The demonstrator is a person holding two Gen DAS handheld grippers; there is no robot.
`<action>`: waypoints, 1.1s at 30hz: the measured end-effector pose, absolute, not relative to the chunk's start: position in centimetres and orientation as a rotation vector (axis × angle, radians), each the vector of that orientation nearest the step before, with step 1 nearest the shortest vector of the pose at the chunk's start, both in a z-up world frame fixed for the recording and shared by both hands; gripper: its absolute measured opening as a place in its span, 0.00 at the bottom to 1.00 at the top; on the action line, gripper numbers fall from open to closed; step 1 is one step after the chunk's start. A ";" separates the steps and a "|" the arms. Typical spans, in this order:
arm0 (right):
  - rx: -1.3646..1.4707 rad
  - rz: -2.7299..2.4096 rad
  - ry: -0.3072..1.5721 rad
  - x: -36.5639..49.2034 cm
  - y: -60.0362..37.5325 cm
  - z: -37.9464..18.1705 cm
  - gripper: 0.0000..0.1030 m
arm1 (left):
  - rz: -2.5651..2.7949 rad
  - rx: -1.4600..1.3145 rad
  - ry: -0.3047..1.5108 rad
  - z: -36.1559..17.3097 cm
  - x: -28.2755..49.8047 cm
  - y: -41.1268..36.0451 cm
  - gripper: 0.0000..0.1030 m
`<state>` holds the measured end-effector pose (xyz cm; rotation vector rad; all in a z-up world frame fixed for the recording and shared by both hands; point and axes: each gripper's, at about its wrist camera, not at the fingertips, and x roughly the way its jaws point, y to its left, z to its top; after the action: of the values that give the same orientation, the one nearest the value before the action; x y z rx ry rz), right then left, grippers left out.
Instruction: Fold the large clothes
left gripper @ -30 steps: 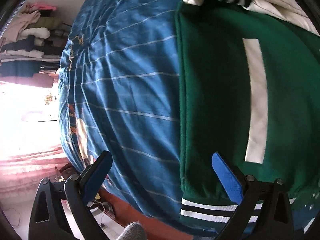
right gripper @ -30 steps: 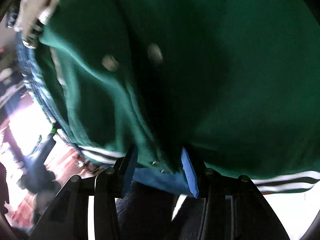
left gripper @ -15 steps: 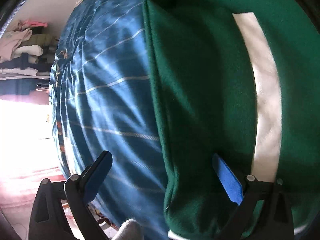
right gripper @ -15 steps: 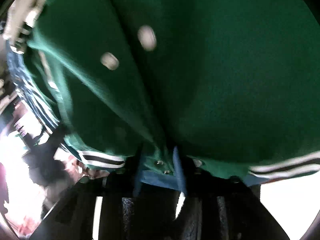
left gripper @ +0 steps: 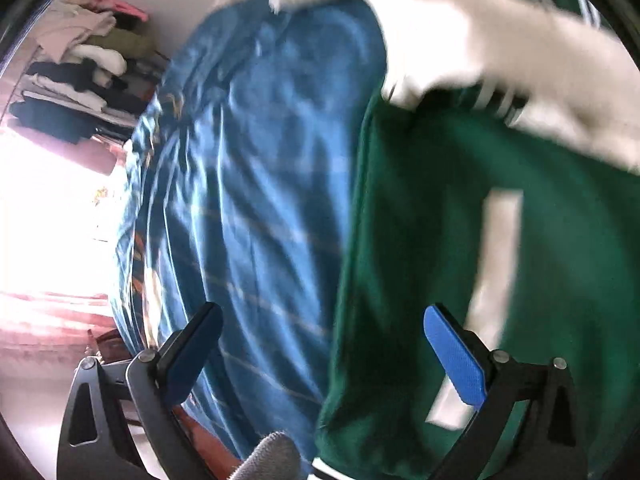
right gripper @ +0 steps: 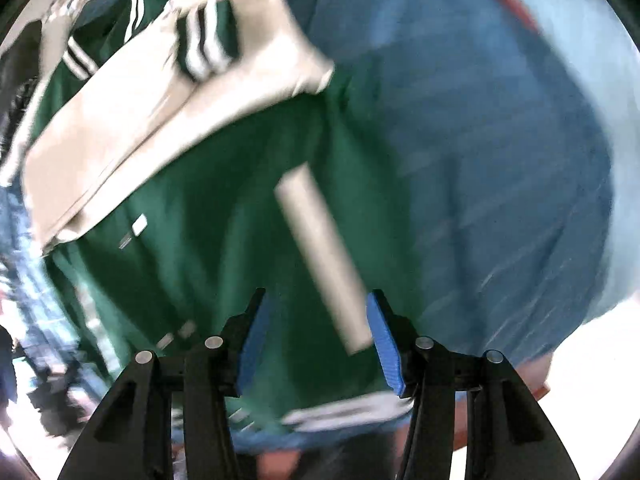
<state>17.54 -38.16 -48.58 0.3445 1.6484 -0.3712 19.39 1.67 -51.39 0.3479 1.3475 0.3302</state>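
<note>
Released now, the green jacket point(right gripper: 224, 216) lies seemingly flat on the bedspread point(left gripper: 248, 184), both tools point(left gripper: 324, 356) point(right gripper: 316, 340) gaping empty.

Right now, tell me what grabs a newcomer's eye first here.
The green jacket dominates, spread on the blue bedspread, its cream sleeve folded across the top. A pale pocket strip runs toward the open right claw; the left claw gapes over the jacket's edge.
</note>
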 end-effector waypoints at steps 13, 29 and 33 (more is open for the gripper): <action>0.317 -0.162 1.751 20.0 -47.9 -59.2 0.40 | 0.492 0.485 1.331 -57.7 19.2 -10.9 1.00; 0.054 -0.001 1.560 27.2 -50.9 -57.1 0.37 | 0.747 0.425 1.258 -58.8 18.6 -12.0 1.00; 0.185 0.000 1.611 28.0 -53.4 -52.8 0.37 | 0.703 0.351 1.301 -57.6 18.9 -10.7 1.00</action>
<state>28.02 -53.40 -52.75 0.1851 1.6110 0.0001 18.91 -10.69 -57.58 0.3510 1.3005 0.7031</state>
